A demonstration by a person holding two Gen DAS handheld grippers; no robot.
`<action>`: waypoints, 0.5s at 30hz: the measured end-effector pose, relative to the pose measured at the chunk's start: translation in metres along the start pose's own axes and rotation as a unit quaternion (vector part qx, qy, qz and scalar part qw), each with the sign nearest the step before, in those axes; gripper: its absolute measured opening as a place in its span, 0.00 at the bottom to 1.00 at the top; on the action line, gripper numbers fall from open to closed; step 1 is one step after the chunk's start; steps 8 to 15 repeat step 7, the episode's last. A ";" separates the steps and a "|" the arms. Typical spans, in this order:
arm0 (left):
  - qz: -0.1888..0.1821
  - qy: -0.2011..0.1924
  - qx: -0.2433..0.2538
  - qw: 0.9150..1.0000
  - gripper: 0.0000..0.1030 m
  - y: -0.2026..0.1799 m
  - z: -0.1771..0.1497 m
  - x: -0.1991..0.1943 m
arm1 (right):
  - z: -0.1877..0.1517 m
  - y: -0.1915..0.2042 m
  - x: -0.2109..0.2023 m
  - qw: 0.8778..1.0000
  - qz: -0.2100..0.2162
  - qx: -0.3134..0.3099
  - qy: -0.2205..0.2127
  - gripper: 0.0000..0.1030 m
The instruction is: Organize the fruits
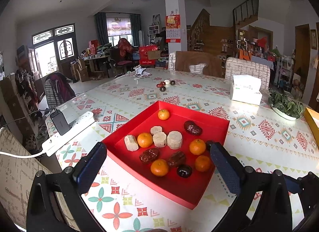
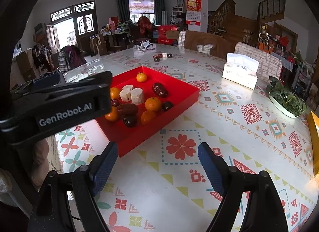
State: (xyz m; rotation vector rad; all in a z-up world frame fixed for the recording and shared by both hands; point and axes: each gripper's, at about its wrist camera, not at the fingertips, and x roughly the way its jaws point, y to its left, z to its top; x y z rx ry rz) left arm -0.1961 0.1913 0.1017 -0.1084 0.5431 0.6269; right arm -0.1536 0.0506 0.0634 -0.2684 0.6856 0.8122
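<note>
A red tray of oranges, dates and pale cakes is sitting on the patterned bench. Only the right view is showing the left claw's black body. The left claw is hovering spread over the tray, empty. The right claw is tilting downward, spread over bare bench, empty.

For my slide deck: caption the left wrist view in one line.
Open left gripper hovers over a red tray of tangerines, dates and pale chunks on a patterned table.
</note>
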 end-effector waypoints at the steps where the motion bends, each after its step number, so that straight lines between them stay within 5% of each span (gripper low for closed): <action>1: 0.000 -0.001 0.001 1.000 1.00 0.000 0.000 0.000 | 0.000 0.001 0.000 1.000 0.001 -0.001 0.000 0.84; 15: -0.004 -0.003 0.012 1.000 1.00 -0.005 0.001 -0.004 | 0.001 0.004 0.001 1.000 0.002 -0.003 -0.003 0.84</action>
